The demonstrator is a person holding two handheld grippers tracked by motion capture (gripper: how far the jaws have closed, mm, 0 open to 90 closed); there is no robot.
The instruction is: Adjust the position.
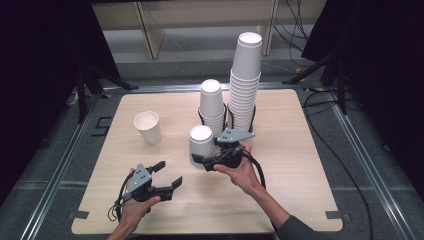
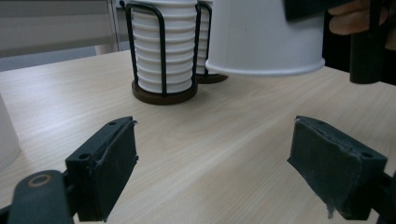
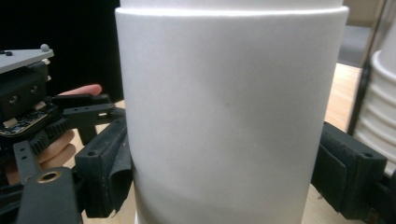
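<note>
My right gripper (image 1: 202, 157) is shut on a white paper cup (image 1: 201, 142), its black pads pressing both sides of the cup wall (image 3: 224, 116). The cup is upside down, and in the left gripper view its rim (image 2: 266, 70) hangs a little above the table. My left gripper (image 1: 169, 174) sits low near the table's front left. It is open, with only bare wood between its pads (image 2: 109, 163). The held cup is in front of two cup stacks, to the right of the left gripper.
A short stack of white cups (image 1: 212, 107) and a tall one (image 1: 245, 85) stand in black wire holders at the back middle of the wooden table (image 1: 300, 165). A single upright cup (image 1: 148, 127) stands at the left. Dark stands and cables flank the table.
</note>
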